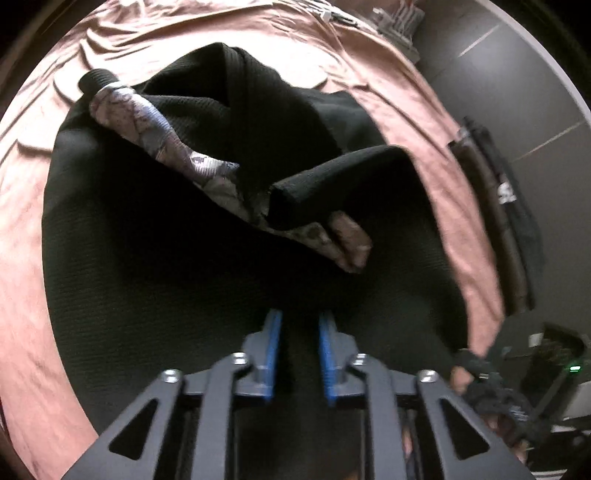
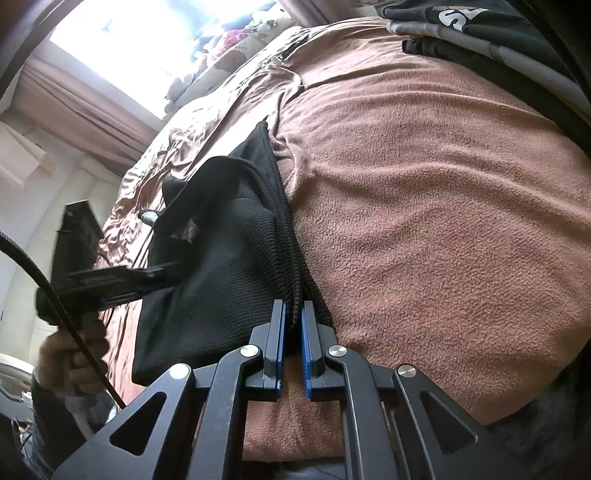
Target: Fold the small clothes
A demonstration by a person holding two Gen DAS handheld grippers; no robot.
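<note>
A black knit garment (image 1: pixel 147 258) with grey patterned sleeves (image 1: pixel 147 125) lies bunched on a pink-brown blanket (image 1: pixel 33 229). One sleeve with a black cuff (image 1: pixel 314 184) is folded across its middle. My left gripper (image 1: pixel 301 317) points steeply down into the cloth, its blue pads close together with black fabric between them. In the right wrist view the left gripper (image 2: pixel 171 275) presses into the side of the garment (image 2: pixel 229 277), held by a hand (image 2: pixel 70 354). My right gripper (image 2: pixel 294 306) is shut on the garment's ribbed edge, which rises between its pads.
A stack of folded dark clothes (image 1: pixel 495 206) with white print (image 2: pixel 461 18) sits at the bed's edge. Beyond it is grey floor (image 1: pixel 517 74). Stuffed toys (image 2: pixel 240 33) lie by a bright window with curtains (image 2: pixel 74 107). Open blanket (image 2: pixel 424 184) spreads right of the garment.
</note>
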